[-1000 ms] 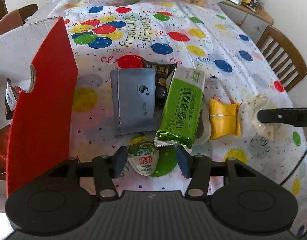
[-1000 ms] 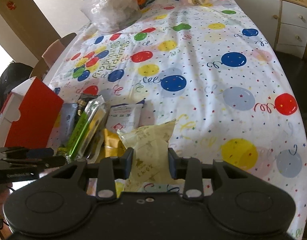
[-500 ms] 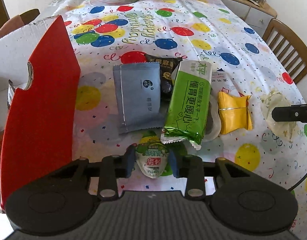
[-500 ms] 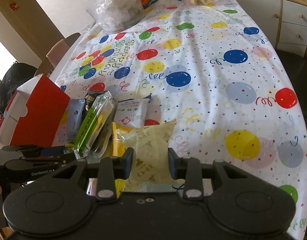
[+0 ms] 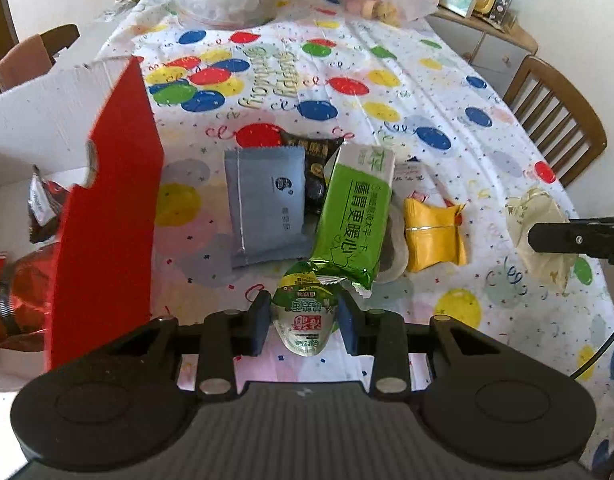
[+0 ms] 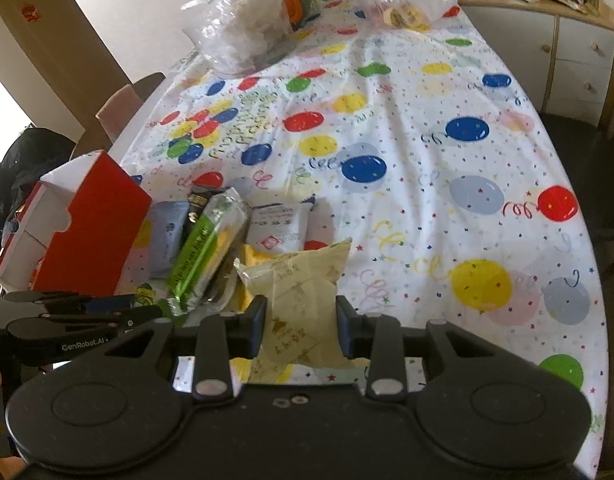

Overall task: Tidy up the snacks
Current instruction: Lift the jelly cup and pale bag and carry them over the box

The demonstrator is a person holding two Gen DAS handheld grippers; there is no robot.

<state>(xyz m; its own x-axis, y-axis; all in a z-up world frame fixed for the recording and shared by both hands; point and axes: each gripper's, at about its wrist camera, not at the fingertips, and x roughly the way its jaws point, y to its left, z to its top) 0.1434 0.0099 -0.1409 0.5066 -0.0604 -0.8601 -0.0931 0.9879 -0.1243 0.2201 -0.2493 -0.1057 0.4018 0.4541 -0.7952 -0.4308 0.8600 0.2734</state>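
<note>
My left gripper point(image 5: 303, 322) is shut on a small green-topped jelly cup point(image 5: 303, 316), lifted just off the balloon-print tablecloth. Beyond it lie a grey-blue packet point(image 5: 267, 204), a black packet point(image 5: 313, 160), a long green packet point(image 5: 353, 212) and a yellow packet point(image 5: 433, 232). A red and white cardboard box point(image 5: 107, 208) stands open at the left. My right gripper point(image 6: 301, 330) is shut on a pale yellow star-print packet point(image 6: 299, 300), held above the table right of the pile. The same packet point(image 5: 539, 224) shows at the right edge of the left wrist view.
Clear plastic bags point(image 6: 243, 32) of food sit at the table's far end. Red foil bags point(image 5: 15, 296) lie left of the box. A wooden chair point(image 5: 555, 120) stands at the right side, a cabinet point(image 6: 547, 40) behind it. A white sachet point(image 6: 281, 226) lies behind the pile.
The left gripper's fingers closed on the jelly cup and raised it slightly. The right gripper rose a little, still gripping the pale yellow packet.
</note>
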